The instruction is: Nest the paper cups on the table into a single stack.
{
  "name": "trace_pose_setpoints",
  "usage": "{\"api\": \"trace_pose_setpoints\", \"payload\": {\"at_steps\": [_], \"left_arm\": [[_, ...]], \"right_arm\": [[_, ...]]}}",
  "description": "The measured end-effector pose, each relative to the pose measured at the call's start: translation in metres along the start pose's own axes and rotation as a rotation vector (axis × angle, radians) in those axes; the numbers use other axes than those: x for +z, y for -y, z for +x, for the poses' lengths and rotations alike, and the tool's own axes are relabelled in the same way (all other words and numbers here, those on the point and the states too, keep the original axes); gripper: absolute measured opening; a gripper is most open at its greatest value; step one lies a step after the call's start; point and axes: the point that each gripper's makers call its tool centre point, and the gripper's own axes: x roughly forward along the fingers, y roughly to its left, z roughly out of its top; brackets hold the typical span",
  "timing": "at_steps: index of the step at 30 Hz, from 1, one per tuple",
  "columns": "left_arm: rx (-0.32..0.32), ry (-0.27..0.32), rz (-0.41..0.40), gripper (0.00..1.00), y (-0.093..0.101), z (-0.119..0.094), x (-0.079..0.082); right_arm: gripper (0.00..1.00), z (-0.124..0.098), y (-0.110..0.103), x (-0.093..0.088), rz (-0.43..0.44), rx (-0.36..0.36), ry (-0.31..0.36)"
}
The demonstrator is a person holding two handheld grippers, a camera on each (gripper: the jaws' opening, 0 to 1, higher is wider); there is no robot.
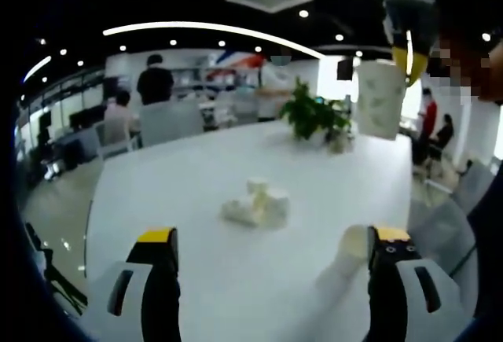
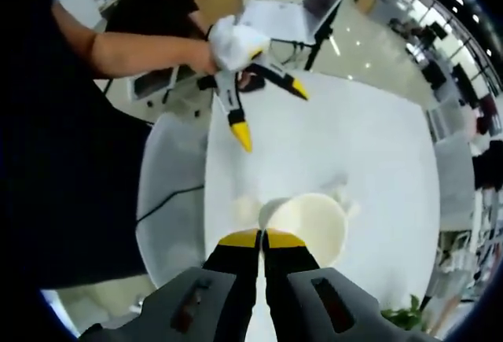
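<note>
1. Left gripper view, left side: people [image 1: 155, 82] stand and sit at desks in an office behind the white table [image 1: 196, 177]. None of them stands between the gripper and the cups.
2. Left gripper view, centre: a small cluster of paper cups [image 1: 257, 203] lies on the table, at least one tipped on its side. The exact count cannot be told through the blur. The tabletop between the jaws and this cluster is bare.
3. Left gripper view, centre right: a potted plant [image 1: 313, 114] stands at the far end of the table, well beyond the cluster.
4. Left gripper [image 1: 275, 251]: its jaws are spread wide and hold nothing. One lone cup [image 1: 351, 249] sits just beside the right jaw; whether it touches the jaw cannot be told.
5. Left gripper view, upper right: the right gripper [image 1: 409, 63] hangs above the table, clenched on the rim of a held cup [image 1: 380, 98], which is lifted clear of the tabletop.
6. Right gripper view, left: a person's gloved hand [image 2: 233, 43] holds the left gripper, jaws apart, over the table's edge. A chair [image 2: 171, 193] stands beside that edge.
7. Right gripper view, centre: the right gripper's jaws are pinched together on the near rim of the held cup, whose open mouth faces the camera.
8. Right gripper view, top: a laptop [image 2: 295, 13] rests on a separate desk.
</note>
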Motion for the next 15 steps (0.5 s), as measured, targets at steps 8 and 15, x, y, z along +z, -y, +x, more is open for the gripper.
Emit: {"api": "trace_pose_setpoints", "payload": {"at_steps": [8,15], "left_arm": [[0.001,0.000,-0.001,0.98,0.000,0.001,-0.001],[0.008,-0.014,0.009,0.98,0.000,0.001,-0.007]], "right_arm": [[0.00,0.011,-0.001,-0.004,0.002,-0.004,-0.020],[0.00,0.019,-0.007,-0.006,0.005,-0.002,-0.032]]}}
